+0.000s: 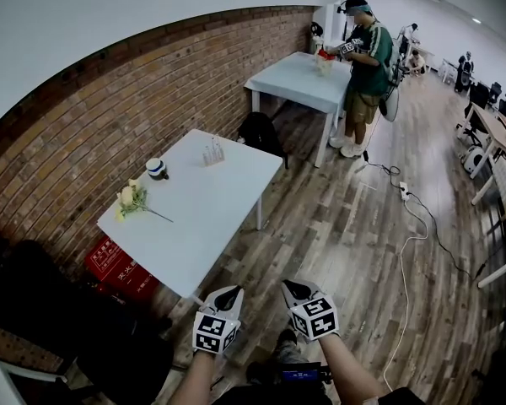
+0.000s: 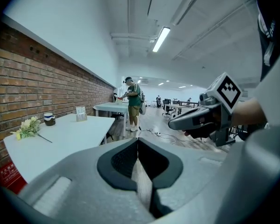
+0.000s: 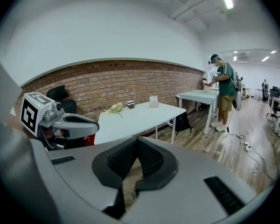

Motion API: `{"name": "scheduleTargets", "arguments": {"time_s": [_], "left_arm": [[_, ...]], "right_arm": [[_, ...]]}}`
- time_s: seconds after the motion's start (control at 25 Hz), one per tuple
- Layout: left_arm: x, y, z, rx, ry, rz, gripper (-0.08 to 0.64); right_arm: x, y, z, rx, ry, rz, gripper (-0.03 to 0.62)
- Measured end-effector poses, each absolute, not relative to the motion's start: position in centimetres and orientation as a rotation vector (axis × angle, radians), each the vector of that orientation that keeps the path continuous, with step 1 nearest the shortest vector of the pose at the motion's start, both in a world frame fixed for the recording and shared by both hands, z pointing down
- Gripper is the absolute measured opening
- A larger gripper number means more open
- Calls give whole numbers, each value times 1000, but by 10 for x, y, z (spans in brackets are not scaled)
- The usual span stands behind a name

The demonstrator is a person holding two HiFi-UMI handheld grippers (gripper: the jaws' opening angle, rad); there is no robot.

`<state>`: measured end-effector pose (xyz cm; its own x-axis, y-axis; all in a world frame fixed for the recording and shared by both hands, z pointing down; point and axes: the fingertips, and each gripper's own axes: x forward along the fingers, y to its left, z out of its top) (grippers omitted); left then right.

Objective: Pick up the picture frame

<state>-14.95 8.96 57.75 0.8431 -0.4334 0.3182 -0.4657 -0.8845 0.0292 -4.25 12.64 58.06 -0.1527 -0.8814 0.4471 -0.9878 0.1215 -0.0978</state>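
Note:
The picture frame (image 1: 212, 152) is a small clear stand-up frame near the far end of the white table (image 1: 228, 205). It also shows in the left gripper view (image 2: 80, 113) and the right gripper view (image 3: 153, 101). My left gripper (image 1: 233, 292) and right gripper (image 1: 290, 287) are side by side over the wooden floor, short of the table's near corner and far from the frame. Both are shut with nothing between the pads. The left gripper's own jaws (image 2: 138, 143) and the right gripper's own jaws (image 3: 137, 142) meet tip to tip.
On the table lie a bunch of pale flowers (image 1: 131, 197) and a dark cup (image 1: 157, 169). Red boxes (image 1: 116, 268) and a black chair (image 1: 34, 306) sit left of it, a black bag (image 1: 260, 132) behind. A person (image 1: 367, 57) works at a farther table; a cable and power strip (image 1: 403, 191) cross the floor.

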Motion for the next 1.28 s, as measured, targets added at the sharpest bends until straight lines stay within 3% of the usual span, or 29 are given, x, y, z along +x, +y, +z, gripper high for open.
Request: {"name": "scheduleTargets", "arguments": {"time_s": [1.28], "left_arm": [[-5, -104, 556, 2829, -1014, 470, 12]], "right_arm": [[109, -85, 564, 1632, -2306, 489, 8]]}}
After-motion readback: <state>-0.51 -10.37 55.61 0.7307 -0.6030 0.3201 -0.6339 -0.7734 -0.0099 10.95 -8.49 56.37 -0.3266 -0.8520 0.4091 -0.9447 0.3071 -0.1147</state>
